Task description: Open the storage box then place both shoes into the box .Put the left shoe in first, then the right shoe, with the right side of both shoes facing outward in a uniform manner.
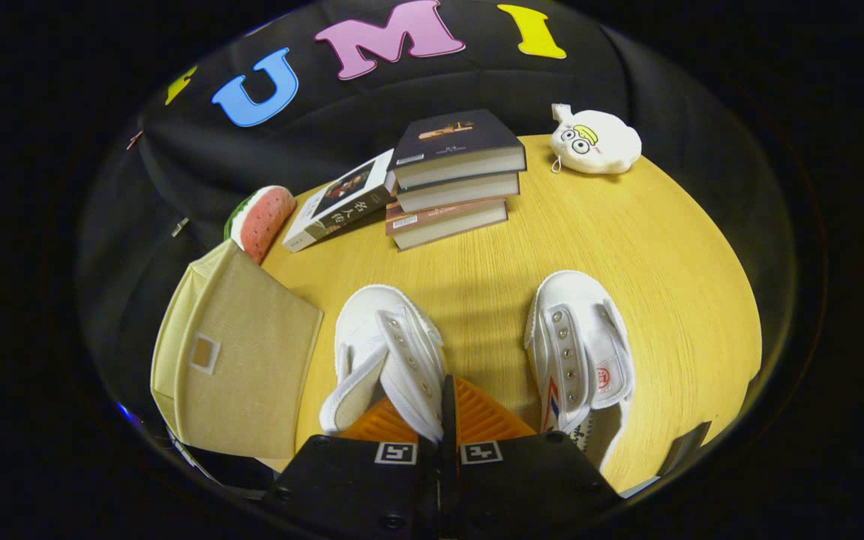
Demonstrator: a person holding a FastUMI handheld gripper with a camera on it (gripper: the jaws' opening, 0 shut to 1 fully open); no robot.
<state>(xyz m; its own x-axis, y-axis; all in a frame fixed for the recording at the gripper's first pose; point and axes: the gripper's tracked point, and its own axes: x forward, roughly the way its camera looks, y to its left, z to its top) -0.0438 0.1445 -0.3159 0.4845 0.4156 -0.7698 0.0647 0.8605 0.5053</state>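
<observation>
Two white canvas shoes lie on the yellow round table (657, 247), toes pointing away from me. My gripper (443, 386) is shut on the left-hand shoe (387, 337), with the shoe's right side wall pinched between the fingers near its opening. The right-hand shoe (578, 345), with a red mark on its tongue and coloured stripes on its side, lies free just right of the fingers. A beige fabric storage box (237, 352) stands to the left of the held shoe. Its broad panel with a small label window faces me, and I cannot see inside it.
A stack of three books (454, 176) and a leaning book (338, 202) stand beyond the shoes. A watermelon-slice plush (263, 217) lies behind the box. A white plush toy (595, 141) sits at the table's far edge. Bare tabletop shows between the shoes and the books.
</observation>
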